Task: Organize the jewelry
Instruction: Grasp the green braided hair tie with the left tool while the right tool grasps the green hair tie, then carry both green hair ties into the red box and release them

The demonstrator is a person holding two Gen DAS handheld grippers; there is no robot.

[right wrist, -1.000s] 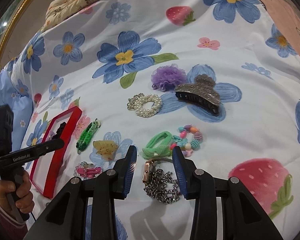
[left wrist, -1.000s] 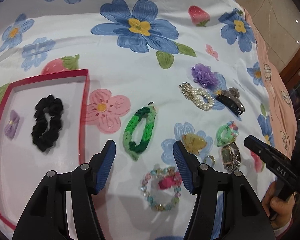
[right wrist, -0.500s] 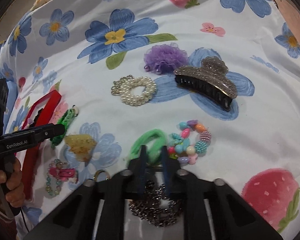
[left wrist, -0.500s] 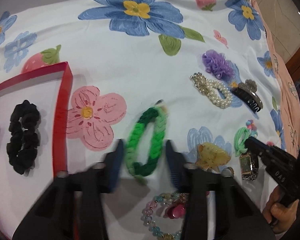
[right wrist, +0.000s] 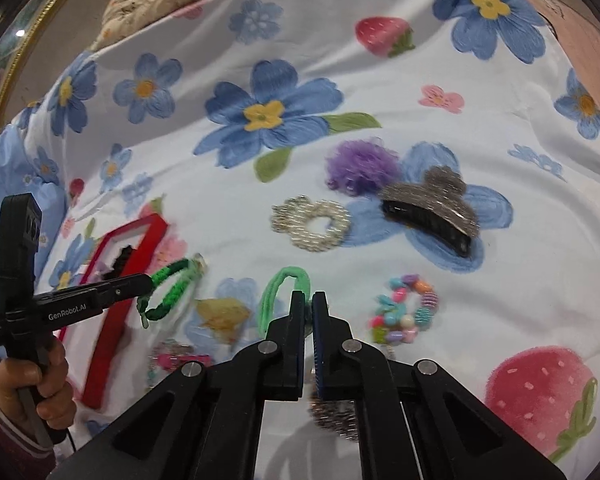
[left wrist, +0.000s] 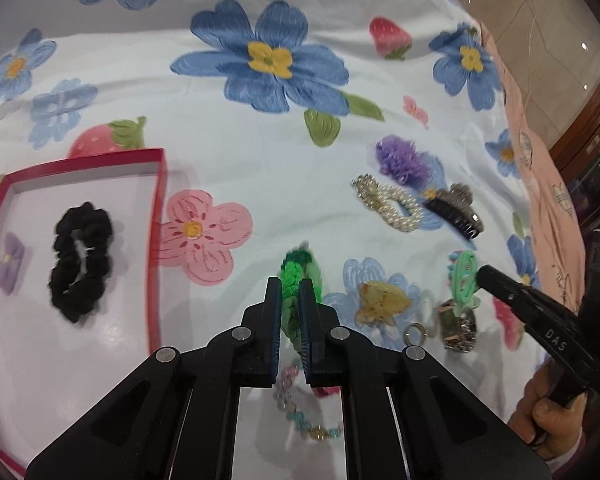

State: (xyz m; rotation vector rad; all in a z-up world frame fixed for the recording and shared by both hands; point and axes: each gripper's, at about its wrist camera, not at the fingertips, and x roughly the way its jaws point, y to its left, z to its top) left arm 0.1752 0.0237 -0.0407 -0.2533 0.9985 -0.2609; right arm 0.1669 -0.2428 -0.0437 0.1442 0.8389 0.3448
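- Both hand-held grippers have just been closing: a second ago each stood spread over the cloth, now each pinches a band.
- Left hand-held gripper — jaws pressed onto the green braided band; right-wrist view shows the band hanging from its tip, clear of the cloth, just beside the tray.
- Right hand-held gripper — jaws nearly together on the light green hair tie; the tie loops up and left of the fingertips. Metal watch sits under the gripper body, mostly hidden.
- Red tray, white inside, holds two things: black scrunchie near the middle, small lilac bow at its left side. Apart, not touching.
- Loose on the floral bedsheet: purple pom-pom, pearl bracelet, glitter claw clip touching the pom-pom, multicolour bead bracelet, yellow clip, small ring, pastel bead bracelet with pink clip — blurred.
- A hand grips the left handle; the other hand grips the right one.
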